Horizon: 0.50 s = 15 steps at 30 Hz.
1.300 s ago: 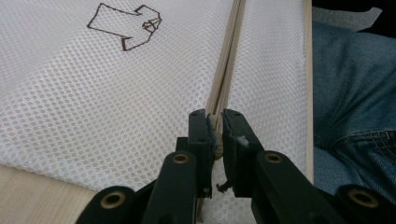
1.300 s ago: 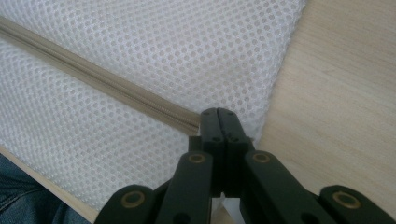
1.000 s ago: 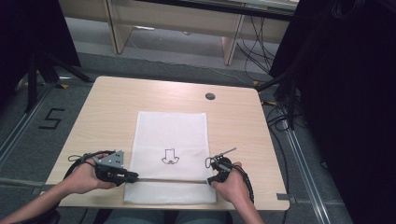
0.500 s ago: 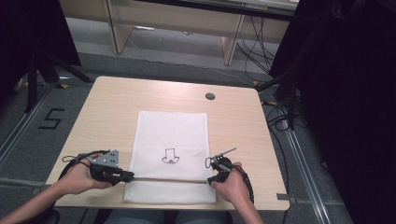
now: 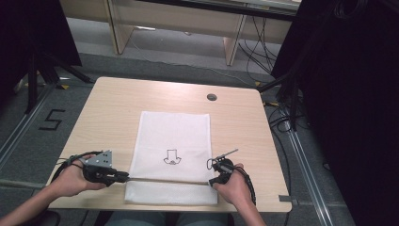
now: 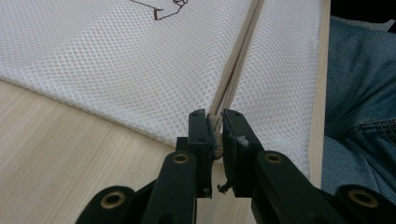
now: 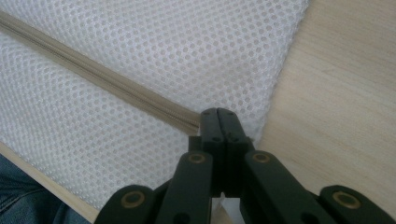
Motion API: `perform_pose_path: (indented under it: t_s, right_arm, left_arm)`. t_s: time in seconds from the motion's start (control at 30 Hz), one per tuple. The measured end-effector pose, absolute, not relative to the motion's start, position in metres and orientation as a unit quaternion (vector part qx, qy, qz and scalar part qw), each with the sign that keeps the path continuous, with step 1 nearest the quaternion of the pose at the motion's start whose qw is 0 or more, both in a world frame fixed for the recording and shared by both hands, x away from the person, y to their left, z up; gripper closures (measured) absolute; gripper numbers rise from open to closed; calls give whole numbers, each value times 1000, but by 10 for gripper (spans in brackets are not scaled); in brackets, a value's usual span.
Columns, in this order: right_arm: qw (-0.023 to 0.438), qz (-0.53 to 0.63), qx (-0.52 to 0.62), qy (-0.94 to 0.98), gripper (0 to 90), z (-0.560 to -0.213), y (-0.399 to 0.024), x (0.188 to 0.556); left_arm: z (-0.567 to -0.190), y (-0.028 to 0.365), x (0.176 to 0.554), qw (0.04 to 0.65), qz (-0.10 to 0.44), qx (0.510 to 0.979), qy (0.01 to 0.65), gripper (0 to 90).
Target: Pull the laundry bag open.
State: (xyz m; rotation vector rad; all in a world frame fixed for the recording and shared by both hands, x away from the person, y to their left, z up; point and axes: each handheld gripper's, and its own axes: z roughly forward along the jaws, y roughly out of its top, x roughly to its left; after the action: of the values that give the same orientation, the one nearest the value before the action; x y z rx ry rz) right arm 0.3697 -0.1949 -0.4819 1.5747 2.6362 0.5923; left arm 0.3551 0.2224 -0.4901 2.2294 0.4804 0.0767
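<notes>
A white mesh bag (image 5: 174, 136) lies flat in the middle of the table, printed with a small black drawing (image 5: 171, 157). A tan zip (image 5: 167, 180) runs across it near the front edge. My left gripper (image 5: 126, 177) is at the zip's left end, its jaws closed on a tan piece there (image 6: 215, 126). The zip (image 6: 238, 60) runs away from those jaws over the mesh (image 6: 116, 60). My right gripper (image 5: 211, 182) is shut on the zip's right end (image 7: 218, 114) at the bag's edge. From there the zip (image 7: 102, 77) stretches off to the upper left.
The wooden table (image 5: 117, 108) has a round cable hole (image 5: 211, 97) behind the bag. The bag's front edge lies close to the table's front edge, with the person's jeans (image 6: 359, 93) just beyond it. Bare wood lies left and right of the bag.
My left gripper has slid a little to the left along the zip line, to the bag's left edge. The right gripper has kept still.
</notes>
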Motion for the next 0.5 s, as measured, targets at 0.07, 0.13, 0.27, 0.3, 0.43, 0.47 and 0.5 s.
perform_pose_path:
  t_s: [0.07, 0.13, 0.27, 0.3, 0.43, 0.47, 0.5]
  right_arm:
    - [2, 171, 533, 829, 900, -479, -192, 367]
    - [-3, 172, 532, 829, 900, -479, -193, 367]
    - [-3, 175, 533, 828, 900, -480, -193, 367]
    - [-3, 173, 532, 829, 900, -479, -193, 367]
    - [-2, 173, 534, 828, 900, -479, -193, 367]
    - [-7, 174, 536, 826, 900, -479, -192, 367]
    - [-7, 174, 536, 826, 900, -479, -192, 367]
  left_arm:
    - [-490, 224, 354, 418, 25, 886, 200, 818]
    - [-490, 231, 355, 408, 34, 890, 199, 818]
    - [-490, 238, 353, 425, 27, 879, 213, 818]
    - [-490, 237, 352, 427, 25, 879, 211, 818]
    - [-492, 238, 353, 420, 22, 882, 213, 818]
    - [-492, 238, 354, 418, 24, 883, 212, 818]
    - [-492, 238, 354, 418, 24, 883, 212, 818]
